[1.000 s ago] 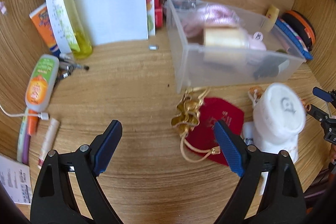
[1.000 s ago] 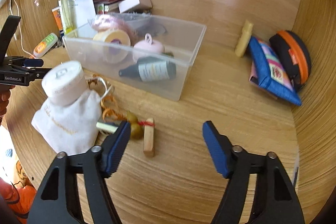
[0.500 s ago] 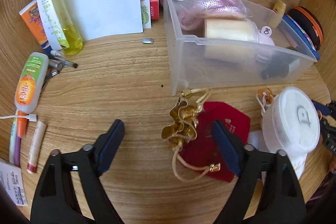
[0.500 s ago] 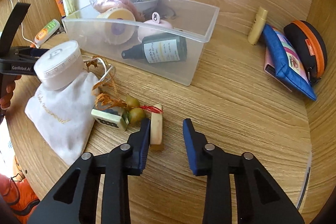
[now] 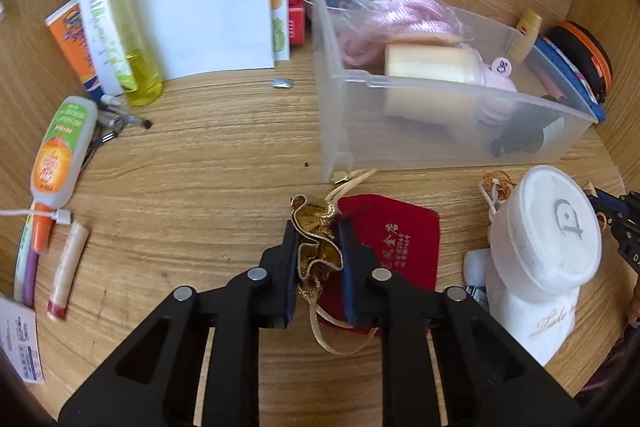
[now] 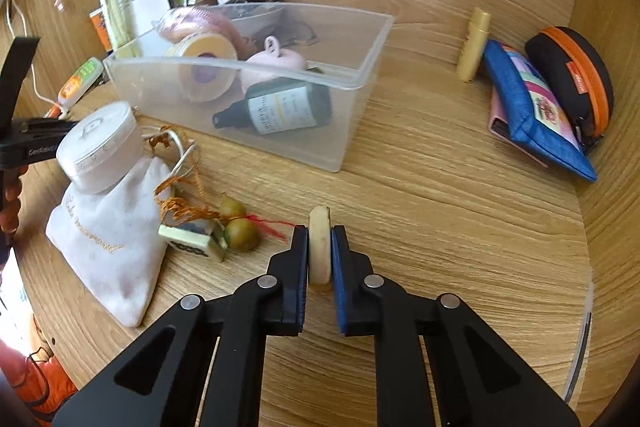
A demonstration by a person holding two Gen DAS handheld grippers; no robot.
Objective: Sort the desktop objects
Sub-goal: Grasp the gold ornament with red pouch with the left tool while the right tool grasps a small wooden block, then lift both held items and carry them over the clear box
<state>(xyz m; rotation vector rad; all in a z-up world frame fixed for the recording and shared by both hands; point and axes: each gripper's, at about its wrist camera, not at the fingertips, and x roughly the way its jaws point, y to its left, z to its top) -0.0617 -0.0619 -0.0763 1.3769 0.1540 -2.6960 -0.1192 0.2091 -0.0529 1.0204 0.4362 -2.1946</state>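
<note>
**Both grippers closed on small items, bin partly filled**

The wooden desk is cluttered. The clear bin already holds a tape roll, a dark bottle and a pink cord bundle, so sorting looks partly done. Outside it lie a white pouch with a jar on it, a blue wallet, tubes and papers. The left gripper pinches the gold mouth of the red pouch, just before the bin. The right gripper clamps a pale wooden charm, resting on the desk.

Wooden desk bears clear bin, seemingly lip balm.
</note>
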